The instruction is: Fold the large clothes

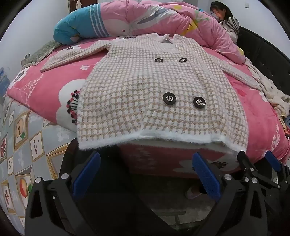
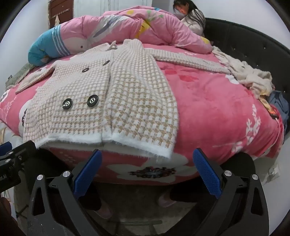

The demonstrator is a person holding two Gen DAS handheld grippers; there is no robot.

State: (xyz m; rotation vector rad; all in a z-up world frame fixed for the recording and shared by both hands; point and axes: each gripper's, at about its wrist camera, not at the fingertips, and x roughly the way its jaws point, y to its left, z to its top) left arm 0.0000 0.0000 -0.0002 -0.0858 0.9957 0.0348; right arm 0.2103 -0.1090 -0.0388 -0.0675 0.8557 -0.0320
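A beige-and-white houndstooth knitted coat (image 1: 145, 87) with four black round buttons (image 1: 169, 98) lies spread flat, front up, on a bed covered by a pink floral blanket (image 1: 54, 85); its fluffy white hem (image 1: 145, 140) hangs just over the near edge of the bed, and both sleeves stretch out sideways. The left gripper (image 1: 146, 172) hovers below the hem with its blue-padded jaws wide apart and nothing between them; the right gripper (image 2: 147, 172) hangs likewise beneath the coat's right corner, jaws wide and empty, neither touching the fabric. A bunched pink quilt (image 2: 145, 29) lies along the far side of the bed; a crumpled cream knit garment (image 2: 253, 78) sits at the right edge; a person with long dark hair (image 2: 192, 16) sits beyond the quilt.
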